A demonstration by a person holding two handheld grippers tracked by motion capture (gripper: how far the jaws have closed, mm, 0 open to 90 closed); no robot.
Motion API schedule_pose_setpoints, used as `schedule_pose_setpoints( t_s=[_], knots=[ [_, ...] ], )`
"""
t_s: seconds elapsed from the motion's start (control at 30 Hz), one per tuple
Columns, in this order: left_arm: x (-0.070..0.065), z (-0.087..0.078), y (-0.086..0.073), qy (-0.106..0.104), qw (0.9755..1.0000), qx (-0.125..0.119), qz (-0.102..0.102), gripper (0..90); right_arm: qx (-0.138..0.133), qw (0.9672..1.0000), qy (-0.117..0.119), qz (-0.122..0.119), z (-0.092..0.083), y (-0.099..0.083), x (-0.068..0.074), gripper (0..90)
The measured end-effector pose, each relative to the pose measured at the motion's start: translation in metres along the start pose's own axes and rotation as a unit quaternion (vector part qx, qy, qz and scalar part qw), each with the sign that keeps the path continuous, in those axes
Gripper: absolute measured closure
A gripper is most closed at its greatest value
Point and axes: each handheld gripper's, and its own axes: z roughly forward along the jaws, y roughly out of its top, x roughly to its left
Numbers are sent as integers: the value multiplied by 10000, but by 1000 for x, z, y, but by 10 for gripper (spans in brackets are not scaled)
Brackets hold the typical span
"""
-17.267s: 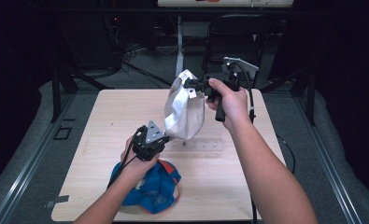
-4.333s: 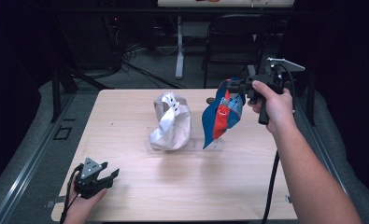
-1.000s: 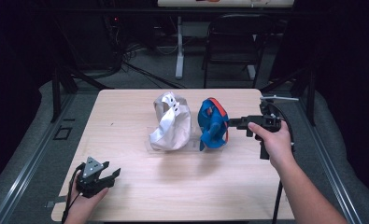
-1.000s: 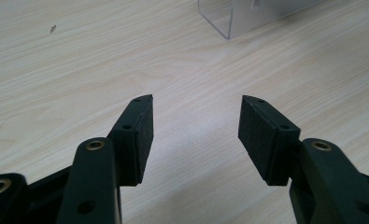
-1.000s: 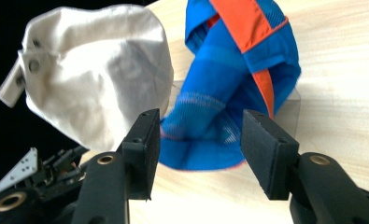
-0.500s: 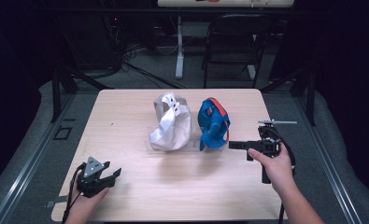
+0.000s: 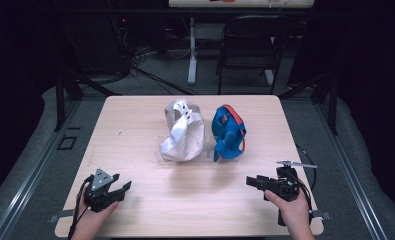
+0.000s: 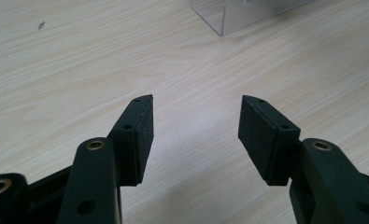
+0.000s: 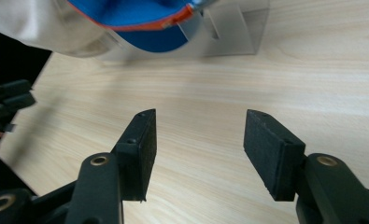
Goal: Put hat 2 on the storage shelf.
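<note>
Now our right hand-held gripper (image 7: 257, 182) has let go and dropped back, jaws just spread and empty. The blue cap (image 7: 228, 132) stands on the clear stand (image 7: 161, 156) beside the white cap (image 7: 182, 131), mid-surface. Left hand-held gripper (image 7: 121, 187) waits spread. Placing looks done.

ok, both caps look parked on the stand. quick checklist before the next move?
1. Blue baseball cap with orange trim on the clear acrylic stand: ok, propped upright.
2. White fabric baseball cap on the same stand: ok, beside the blue one.
3. Right gripper free: ok, jaws apart, nothing between them.
4. Left gripper free: ok, jaws apart over bare wood.
5. Both grippers clear of the caps: ok, near the front edge of the light wooden table.
6. Caps touching each other: cannot tell.
</note>
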Motion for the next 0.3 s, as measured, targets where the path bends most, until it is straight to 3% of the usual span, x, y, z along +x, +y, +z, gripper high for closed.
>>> schedule_pose_setpoints(
  t_s=[0.17, 0.23, 0.3],
  knots=[
    [-5, 1, 2, -61, 10000, -35, 12, 467, -176, 9994, -249, -181, 1, -11, -4, 441],
    [-12, 0, 6, -195, 9998, -85, 66, 469, -533, 9968, -454, -382, 1, -19, -8, 419],
    [-16, 1, 9, -242, 9996, -121, 76, 469, -652, 9951, -576, -473, 1, -23, -9, 417]
  ],
)
